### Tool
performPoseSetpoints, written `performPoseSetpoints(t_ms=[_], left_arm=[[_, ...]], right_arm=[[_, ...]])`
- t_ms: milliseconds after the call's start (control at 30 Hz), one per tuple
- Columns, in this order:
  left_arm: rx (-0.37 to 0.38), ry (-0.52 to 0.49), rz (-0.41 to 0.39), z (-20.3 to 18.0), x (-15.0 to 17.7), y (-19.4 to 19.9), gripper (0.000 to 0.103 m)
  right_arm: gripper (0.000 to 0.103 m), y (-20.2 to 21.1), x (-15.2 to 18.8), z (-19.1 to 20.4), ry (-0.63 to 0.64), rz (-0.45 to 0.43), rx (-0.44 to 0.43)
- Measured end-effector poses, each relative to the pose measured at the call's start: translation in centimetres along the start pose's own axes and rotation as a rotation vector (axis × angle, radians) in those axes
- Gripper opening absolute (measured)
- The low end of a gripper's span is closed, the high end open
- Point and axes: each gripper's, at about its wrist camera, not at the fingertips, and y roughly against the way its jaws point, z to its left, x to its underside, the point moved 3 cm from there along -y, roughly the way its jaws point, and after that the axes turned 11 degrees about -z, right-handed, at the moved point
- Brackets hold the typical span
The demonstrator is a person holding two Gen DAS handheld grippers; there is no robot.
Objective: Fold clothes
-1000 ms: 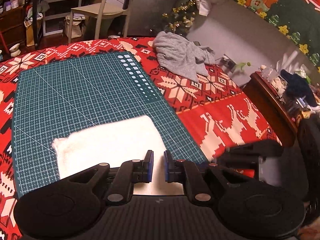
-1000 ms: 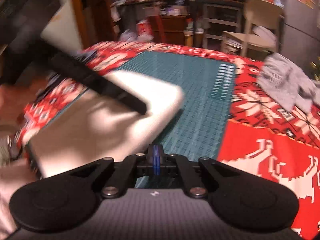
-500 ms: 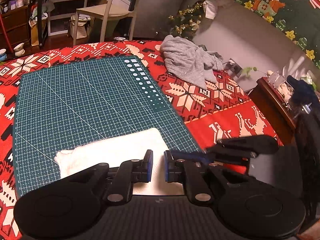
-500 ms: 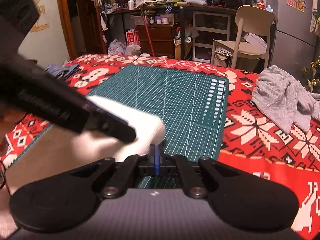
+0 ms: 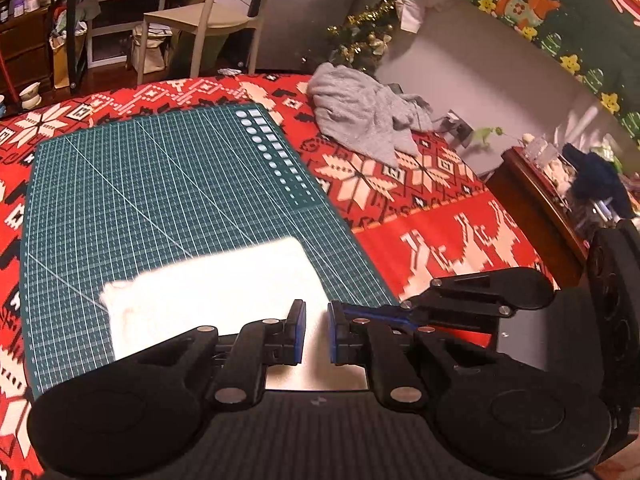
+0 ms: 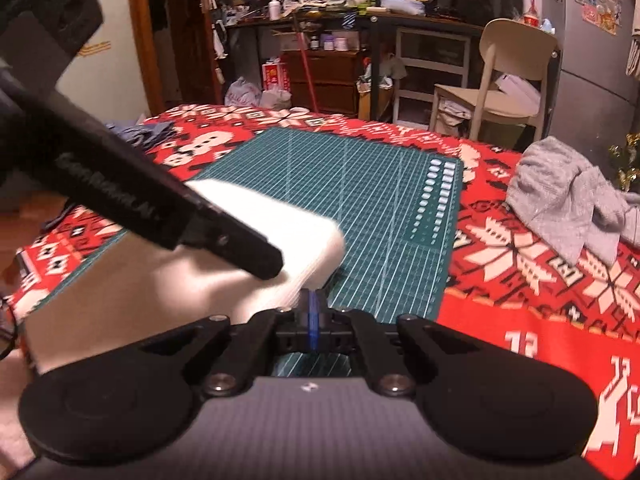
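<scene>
Landmark for this entry: the dark green gridded cutting mat (image 5: 160,200) laid over the red patterned cloth (image 5: 440,248). A bright white rectangular folded cloth (image 5: 216,288) lies on the mat's near right portion, overexposed, so its layers and creases cannot be read. My left gripper (image 5: 317,334) sits at the mat's near edge with its blue-padded jaws parted by a narrow gap and nothing between them; the white cloth lies just ahead of and beneath them, its near edge passing out of view under the fingers. My right gripper (image 6: 313,312) has its jaws pressed together; they sit just beside the cloth's near right corner, and I cannot tell whether a thin edge of fabric is pinched. From the right wrist view the cloth looks like a thick, rounded block, its right edge blurred. A crumpled grey knit garment (image 5: 360,120) lies off the mat's far right corner, on the red cloth, well apart from both grippers. Judgement: the white piece already lies as a compact rectangle, which fits either a fold still being pressed flat or a finished piece being let go. The grey garment lies unfolded; handling it would call for a reach past the mat's right edge.
</scene>
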Motion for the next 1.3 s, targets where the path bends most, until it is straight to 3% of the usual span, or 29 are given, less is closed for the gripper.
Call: performPoseSetpoints(t_ms=[267,633,933,1133,1300], left_arm=[[0.008,-0.003,0.020,-0.8,1.6,0.9,0.010],[0.008,0.000,0.036,-1.7,3.8,2.4,0.010],[-0.008,0.004,0.036,-2.2,4.9,3.4,0.010],[0.000,-0.008,0.042,-2.9,6.1,4.0,0.010],[0.000,-0.011,0.038,-3.4,6.9,4.6,0.010]], right_arm=[[0.001,1.0,0.3,-0.3,-0.040,-0.004,-0.007],[0.001,4.9,1.7,3.1,0.044,0.031,-0.084],[0.001,4.3,1.7,2.5,0.013,0.020,-0.066],[0.001,7.0,2.8,4.3,0.067,0.060,-0.149],[0.002,8.4,2.9,4.9,0.052,0.056,-0.138]])
